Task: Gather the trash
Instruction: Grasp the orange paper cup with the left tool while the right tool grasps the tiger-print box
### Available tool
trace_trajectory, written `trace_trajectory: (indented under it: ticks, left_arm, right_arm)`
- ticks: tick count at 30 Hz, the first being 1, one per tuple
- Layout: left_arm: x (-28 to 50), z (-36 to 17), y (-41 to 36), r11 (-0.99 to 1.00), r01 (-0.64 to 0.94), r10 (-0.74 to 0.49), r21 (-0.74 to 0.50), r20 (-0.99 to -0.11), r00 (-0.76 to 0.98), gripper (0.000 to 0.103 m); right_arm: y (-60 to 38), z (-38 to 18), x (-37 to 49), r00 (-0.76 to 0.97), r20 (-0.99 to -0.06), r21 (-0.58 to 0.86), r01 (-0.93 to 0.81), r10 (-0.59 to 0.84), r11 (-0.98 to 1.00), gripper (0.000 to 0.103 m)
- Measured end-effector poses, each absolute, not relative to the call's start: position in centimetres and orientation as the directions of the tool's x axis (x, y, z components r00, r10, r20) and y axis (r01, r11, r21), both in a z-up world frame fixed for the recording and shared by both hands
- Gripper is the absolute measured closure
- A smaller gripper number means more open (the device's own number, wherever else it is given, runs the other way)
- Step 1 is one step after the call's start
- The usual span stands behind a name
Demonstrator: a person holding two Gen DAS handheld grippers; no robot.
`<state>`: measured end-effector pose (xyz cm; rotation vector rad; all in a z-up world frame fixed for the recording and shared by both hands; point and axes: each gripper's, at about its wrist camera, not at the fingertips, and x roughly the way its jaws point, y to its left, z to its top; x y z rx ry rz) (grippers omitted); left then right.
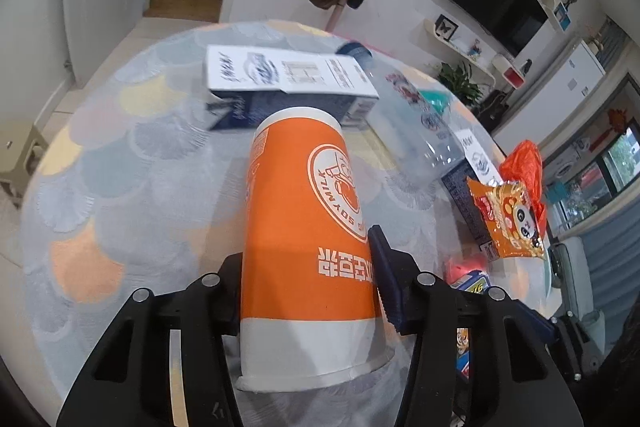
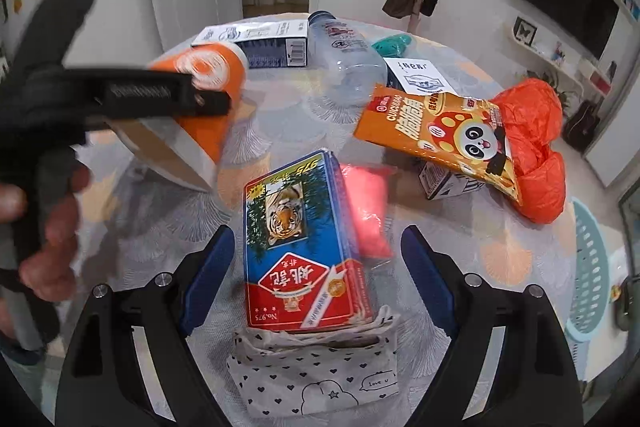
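Note:
My left gripper (image 1: 308,267) is shut on an orange and white paper cup (image 1: 304,227), held tilted above the round table; the cup also shows in the right wrist view (image 2: 200,99). My right gripper (image 2: 316,263) is open, its fingers on either side of a blue and red card box with a tiger (image 2: 300,243), not touching it. The box lies on a white heart-print pouch (image 2: 316,375). An empty clear bottle (image 2: 344,67), an orange panda snack bag (image 2: 436,131), an orange plastic bag (image 2: 536,147) and a white and blue carton (image 1: 288,75) lie on the table.
A second small carton (image 2: 420,75) lies under the snack bag. A pink packet (image 2: 370,211) lies right of the card box, and a teal object (image 2: 392,45) is at the back. A light blue basket (image 2: 592,267) stands off the table's right edge.

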<state>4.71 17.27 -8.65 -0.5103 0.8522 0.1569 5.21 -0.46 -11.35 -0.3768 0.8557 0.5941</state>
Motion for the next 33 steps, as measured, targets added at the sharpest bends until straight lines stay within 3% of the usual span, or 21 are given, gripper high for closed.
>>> trace_trajectory:
  ticks: [4, 8, 20, 33]
  left_arm:
    - [3.7, -7.5, 18.3, 0.868, -0.348, -0.034, -0.353, -0.743, 0.669, 0.054]
    - [2.7, -6.5, 18.7, 0.868, -0.346, -0.024, -0.356, -0.727, 0.686, 0.054]
    - [3.1, -0.5, 15.3, 0.911, -0.238, -0.026, -0.338, -0.622, 0.783, 0.054]
    - [8.7, 3.2, 4.4, 0.966, -0.023, -0.135, -0.257, -0.582, 0.802, 0.054]
  right_arm:
    - [0.9, -12.4, 4.7, 0.554, -0.790, -0.170, -0.610, 0.263, 0.774, 0.023]
    - [1.5, -12.9, 4.5, 0.583, -0.785, -0.235, -0.595, 0.211, 0.769, 0.047]
    - [-4.0, -6.1, 5.2, 0.633, -0.663, -0.014, -0.544, 0.400, 0.839, 0.047]
    - [-14.9, -1.1, 7.5, 0.786, -0.522, 0.095, -0.332, 0.331, 0.938, 0.047]
